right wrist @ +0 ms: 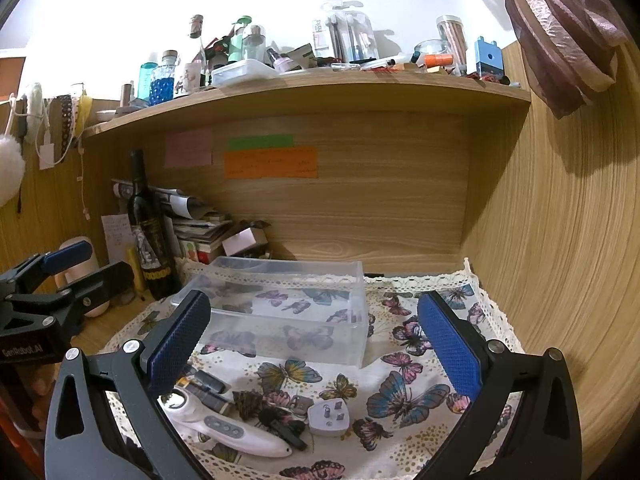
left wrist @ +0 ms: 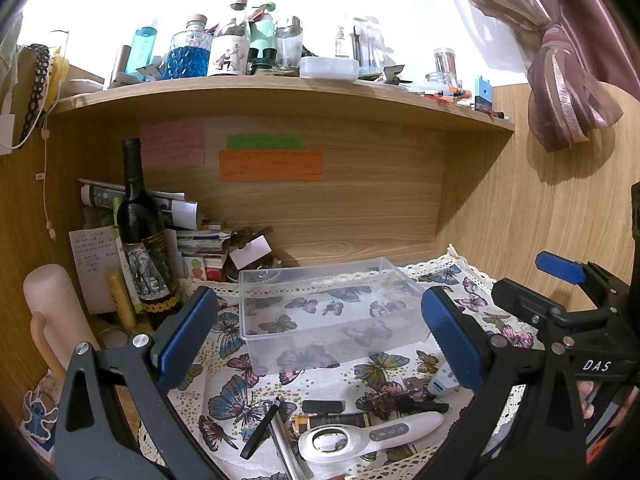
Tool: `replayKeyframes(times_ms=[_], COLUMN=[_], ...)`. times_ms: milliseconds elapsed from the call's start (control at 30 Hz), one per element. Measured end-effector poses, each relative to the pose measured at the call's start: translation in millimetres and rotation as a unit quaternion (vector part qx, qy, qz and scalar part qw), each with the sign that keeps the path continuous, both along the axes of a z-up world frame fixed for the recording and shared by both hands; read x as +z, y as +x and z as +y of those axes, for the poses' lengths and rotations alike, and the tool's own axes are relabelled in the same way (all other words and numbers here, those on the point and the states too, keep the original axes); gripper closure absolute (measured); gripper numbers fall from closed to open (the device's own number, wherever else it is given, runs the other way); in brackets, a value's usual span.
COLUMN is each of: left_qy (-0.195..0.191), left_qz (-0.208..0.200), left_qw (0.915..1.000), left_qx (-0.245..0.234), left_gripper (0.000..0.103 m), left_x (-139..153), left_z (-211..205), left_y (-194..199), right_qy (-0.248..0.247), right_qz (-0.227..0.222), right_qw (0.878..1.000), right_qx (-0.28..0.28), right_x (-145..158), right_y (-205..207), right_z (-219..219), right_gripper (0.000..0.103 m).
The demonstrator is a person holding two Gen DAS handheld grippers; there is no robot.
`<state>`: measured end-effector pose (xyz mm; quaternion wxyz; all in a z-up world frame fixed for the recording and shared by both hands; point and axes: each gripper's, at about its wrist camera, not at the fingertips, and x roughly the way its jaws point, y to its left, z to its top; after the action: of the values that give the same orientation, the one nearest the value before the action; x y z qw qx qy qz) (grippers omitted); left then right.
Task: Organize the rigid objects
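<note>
The clear plastic box (left wrist: 332, 312) is sitting on the butterfly cloth (left wrist: 240, 400) straight ahead of the left gripper (left wrist: 320, 336), framed between its two blue pads, with nothing visible inside it. The left gripper is hovering with its fingers spread wide apart, gripping nothing. Below and nearer than the box, a white handheld device (left wrist: 360, 436) with a shiny round head is lying just beneath the left gripper's fingertips, beside a black bar (left wrist: 260, 430) and a small dark block (left wrist: 323, 406). A small white tube (left wrist: 442, 380) is lying just inside the left gripper's right-hand pad.

The right gripper (right wrist: 316, 340) is also hanging with its fingers wide apart and holding nothing. The same box (right wrist: 280, 308) is resting ahead of it, slightly toward its left-hand finger. A white plug adapter (right wrist: 330, 416) is lying low between its fingers, and the white device (right wrist: 228, 428) is lying under its left-hand pad. A dark wine bottle (right wrist: 150, 236) is standing upright far off to the left of both grippers, against the wooden desk back (right wrist: 360, 200).
</note>
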<state>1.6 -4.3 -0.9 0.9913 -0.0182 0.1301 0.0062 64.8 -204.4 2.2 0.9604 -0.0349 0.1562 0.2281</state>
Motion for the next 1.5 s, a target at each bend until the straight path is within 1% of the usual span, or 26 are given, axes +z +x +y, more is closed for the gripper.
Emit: replayKeyframes(times_ms=[367, 1300, 1500], left_qy=[0.005, 0.000, -0.006], left_qz=[-0.004, -0.008, -0.001], left_qw=[1.0000, 1.0000, 0.9999], left_qx=[0.002, 0.001, -0.010], left_gripper=[0.000, 0.000, 0.000], left_x=[0.5, 3.6, 1.8], left_z=[-3.2, -5.8, -4.5], left_y=[-1.9, -5.8, -4.2], right_qy=[-0.001, -0.004, -0.002], right_qz=[-0.007, -0.013, -0.017], right_qw=[1.000, 1.000, 1.000], right_qx=[0.003, 0.009, 0.011], right_x=[1.6, 4.4, 5.3], right_y=[-3.9, -7.5, -8.5], right_z=[0.0, 1.5, 1.8], right_gripper=[0.000, 0.000, 0.000])
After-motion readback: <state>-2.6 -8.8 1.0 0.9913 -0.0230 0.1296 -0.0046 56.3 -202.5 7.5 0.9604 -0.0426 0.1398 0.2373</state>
